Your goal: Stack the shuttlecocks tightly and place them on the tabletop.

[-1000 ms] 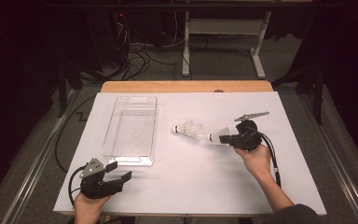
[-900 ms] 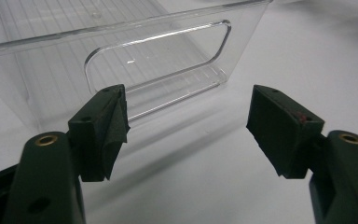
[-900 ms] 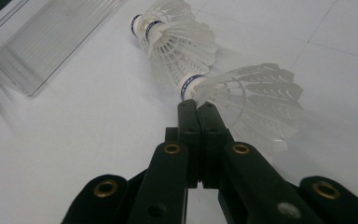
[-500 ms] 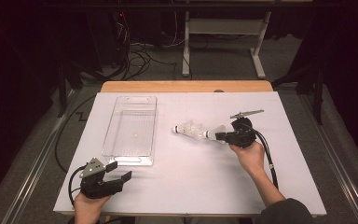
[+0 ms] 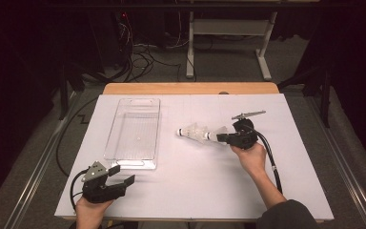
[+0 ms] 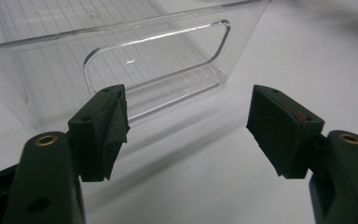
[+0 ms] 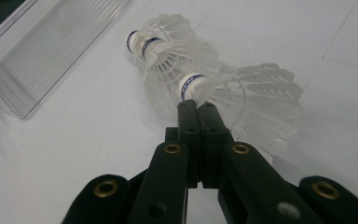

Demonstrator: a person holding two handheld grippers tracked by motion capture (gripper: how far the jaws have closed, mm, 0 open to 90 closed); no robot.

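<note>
Tray to the left, shuttlecocks mid-table, a gripper at each side.

On the table [image 5: 181, 200] the tray [image 5: 134, 129] lies at about 10 o'clock from the centre, its long side running from 6 towards 12. The shuttlecocks [image 5: 198, 133] lie just right of it, well apart from its wall, near the centre. The right gripper [image 5: 221, 137] is at their 3 o'clock side, jaws pointing towards 9 and touching the nearest one. The left gripper [image 5: 124, 175] sits at 7 o'clock, just before the tray's near end.
</note>
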